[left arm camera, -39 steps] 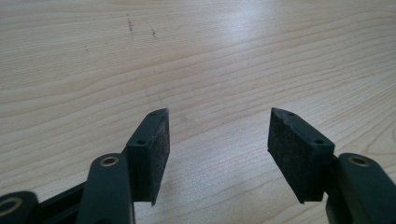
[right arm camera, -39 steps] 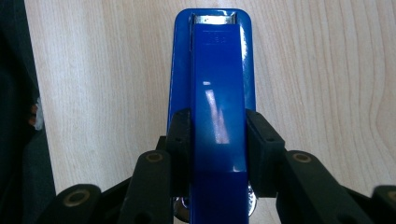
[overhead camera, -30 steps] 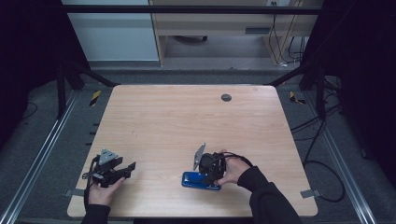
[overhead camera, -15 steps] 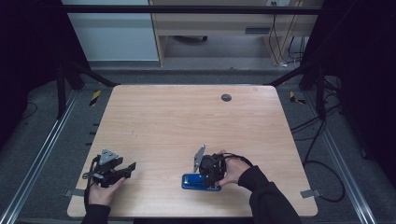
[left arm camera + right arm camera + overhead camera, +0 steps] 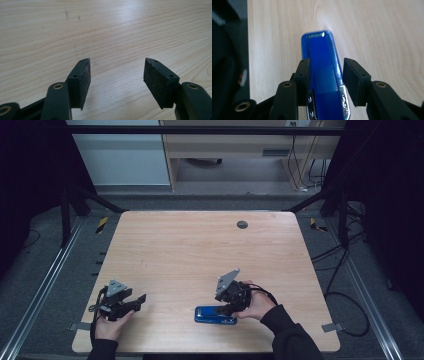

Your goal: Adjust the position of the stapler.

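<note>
A blue stapler (image 5: pixel 214 315) lies flat on the wooden table (image 5: pixel 200 245) near its front edge. My right gripper (image 5: pixel 226 309) points down over its right end. In the right gripper view the stapler (image 5: pixel 322 57) runs lengthwise between the jaws of the right gripper (image 5: pixel 325 63). The jaws have just been opening: the right pad (image 5: pixel 352 77) stands clear of the stapler's side and the left pad is close against it. My left gripper (image 5: pixel 141 300) rests low at the table's front left. In its own view the left gripper (image 5: pixel 117 67) is open over bare wood.
A small dark round grommet (image 5: pixel 242 224) sits in the table near the far edge. Dark metal frame rails run along both sides. Cables (image 5: pixel 345 270) trail on the floor to the right. A cabinet stands beyond the table.
My right gripper has shifted slightly right and up from the stapler, which stays lying in the same spot. The left gripper has not moved.
</note>
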A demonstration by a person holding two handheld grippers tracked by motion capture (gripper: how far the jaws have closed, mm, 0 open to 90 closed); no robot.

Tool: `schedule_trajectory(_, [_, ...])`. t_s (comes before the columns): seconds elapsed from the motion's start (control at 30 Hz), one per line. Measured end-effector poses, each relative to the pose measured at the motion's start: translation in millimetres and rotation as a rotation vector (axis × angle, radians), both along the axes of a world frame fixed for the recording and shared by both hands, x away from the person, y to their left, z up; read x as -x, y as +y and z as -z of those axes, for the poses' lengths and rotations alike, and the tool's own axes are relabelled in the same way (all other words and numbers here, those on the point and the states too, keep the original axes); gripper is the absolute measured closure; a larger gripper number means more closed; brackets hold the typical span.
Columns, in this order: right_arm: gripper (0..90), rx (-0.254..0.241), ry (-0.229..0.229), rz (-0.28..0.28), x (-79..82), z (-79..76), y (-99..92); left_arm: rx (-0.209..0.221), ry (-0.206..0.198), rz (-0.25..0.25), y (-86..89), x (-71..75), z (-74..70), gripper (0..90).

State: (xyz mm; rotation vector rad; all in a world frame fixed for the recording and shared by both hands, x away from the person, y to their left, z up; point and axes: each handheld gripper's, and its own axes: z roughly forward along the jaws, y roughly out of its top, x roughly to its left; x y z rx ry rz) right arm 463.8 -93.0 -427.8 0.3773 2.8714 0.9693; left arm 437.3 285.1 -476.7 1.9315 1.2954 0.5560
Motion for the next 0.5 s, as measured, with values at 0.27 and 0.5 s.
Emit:
schedule_trajectory(0.27, [57.7, -0.238, -0.078, 0.244, 5.7, -6.7, -35.7, 0.006, -0.009, 0.033, -4.1, 0.8, -3.3, 43.1])
schedule_trajectory(0.5, [71.0, -0.336, -0.118, 0.410, 20.3, 1.0, -75.8, 0.020, -0.035, 0.080, -13.4, 2.8, -13.9, 46.8])
